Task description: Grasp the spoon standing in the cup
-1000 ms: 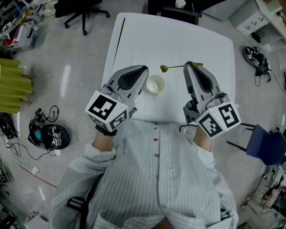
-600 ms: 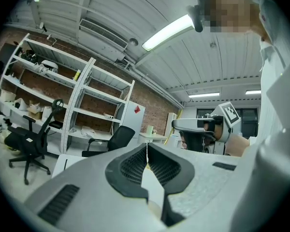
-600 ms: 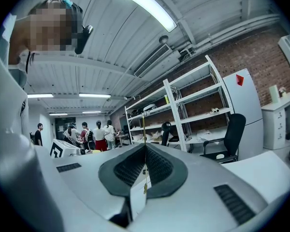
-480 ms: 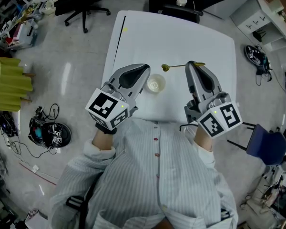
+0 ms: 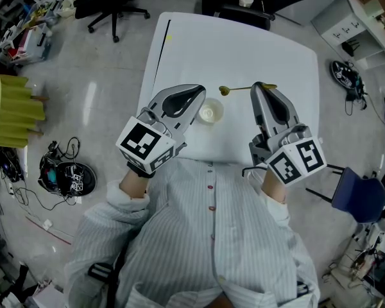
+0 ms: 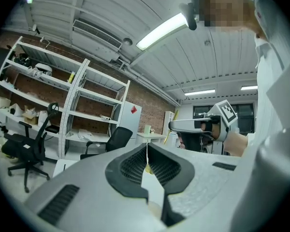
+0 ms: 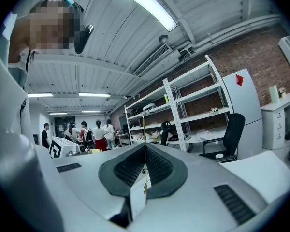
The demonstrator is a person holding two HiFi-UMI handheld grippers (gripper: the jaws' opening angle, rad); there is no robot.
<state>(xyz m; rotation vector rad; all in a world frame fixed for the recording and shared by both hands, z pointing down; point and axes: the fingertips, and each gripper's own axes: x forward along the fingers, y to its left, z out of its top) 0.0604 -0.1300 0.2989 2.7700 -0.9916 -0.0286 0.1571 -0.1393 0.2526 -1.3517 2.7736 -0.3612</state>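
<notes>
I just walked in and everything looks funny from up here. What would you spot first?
The left hand-held gripper and the right hand-held gripper, each carrying a black-and-white marker cube, pop out first, side by side over the white table. The right one pinches a gold spoon that sticks out sideways toward the middle. A small white cup sits on the table just below it.

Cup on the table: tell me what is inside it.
From the head view the cup shows only its pale inside, with no spoon in it. The spoon is outside, held crosswise by the right gripper. The left gripper may cover the cup's left rim.
</notes>
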